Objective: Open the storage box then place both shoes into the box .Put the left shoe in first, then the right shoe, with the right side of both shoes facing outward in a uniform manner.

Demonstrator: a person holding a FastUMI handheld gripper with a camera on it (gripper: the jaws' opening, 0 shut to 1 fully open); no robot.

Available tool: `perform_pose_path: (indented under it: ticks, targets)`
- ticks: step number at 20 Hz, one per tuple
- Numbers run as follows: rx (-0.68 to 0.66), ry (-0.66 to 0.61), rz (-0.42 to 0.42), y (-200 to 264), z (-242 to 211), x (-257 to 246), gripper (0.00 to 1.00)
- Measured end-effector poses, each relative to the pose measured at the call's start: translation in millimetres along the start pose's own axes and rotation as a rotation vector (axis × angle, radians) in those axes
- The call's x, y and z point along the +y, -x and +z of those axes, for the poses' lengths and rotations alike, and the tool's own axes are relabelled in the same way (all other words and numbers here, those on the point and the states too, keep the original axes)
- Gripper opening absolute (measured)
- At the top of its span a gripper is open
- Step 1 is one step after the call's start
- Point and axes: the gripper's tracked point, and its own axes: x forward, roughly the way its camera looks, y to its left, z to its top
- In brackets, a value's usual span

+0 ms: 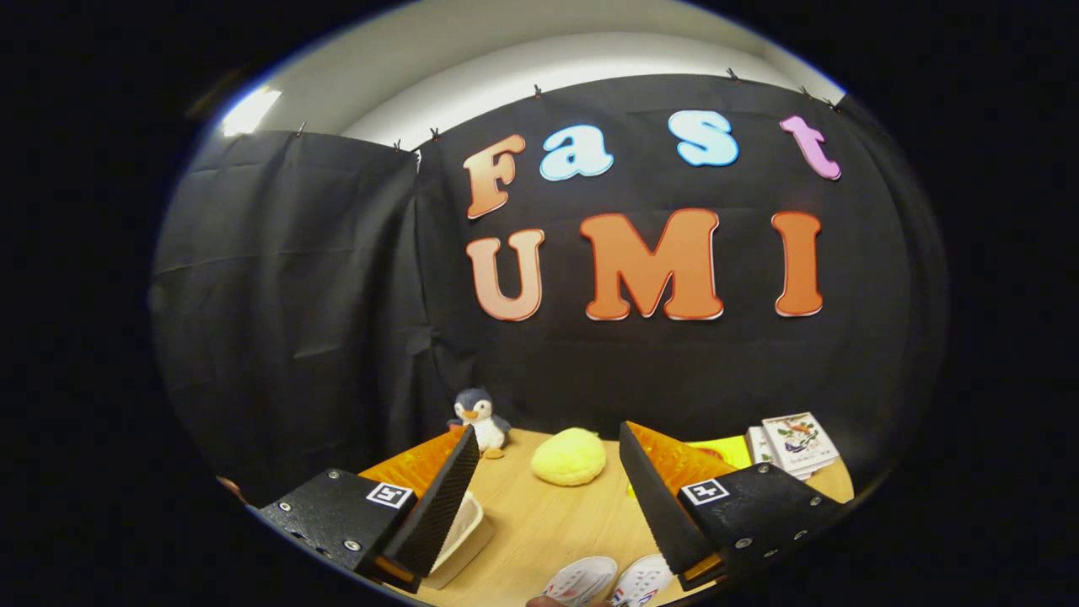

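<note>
The gripper (552, 497) hangs wide apart, empty. The shoes (609, 580) lie at six o'clock, the box (459, 531) – probably – at seven. Drop low and square up to the lid first.

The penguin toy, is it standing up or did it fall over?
Standing up. The penguin toy sits upright on the table by the black cloth wall, head on top, beyond the open gripper jaws.

table (539, 523): smooth pale wood | penguin (479, 419): plush cloth | gripper (548, 459) jaws apart: ribbed matt black
</note>
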Motion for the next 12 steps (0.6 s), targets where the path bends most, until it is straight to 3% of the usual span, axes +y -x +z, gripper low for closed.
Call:
perform_pose_path:
  ticks: [12]
  targets:
    - [0.466,-0.279,0.262,-26,-149,86,0.98]
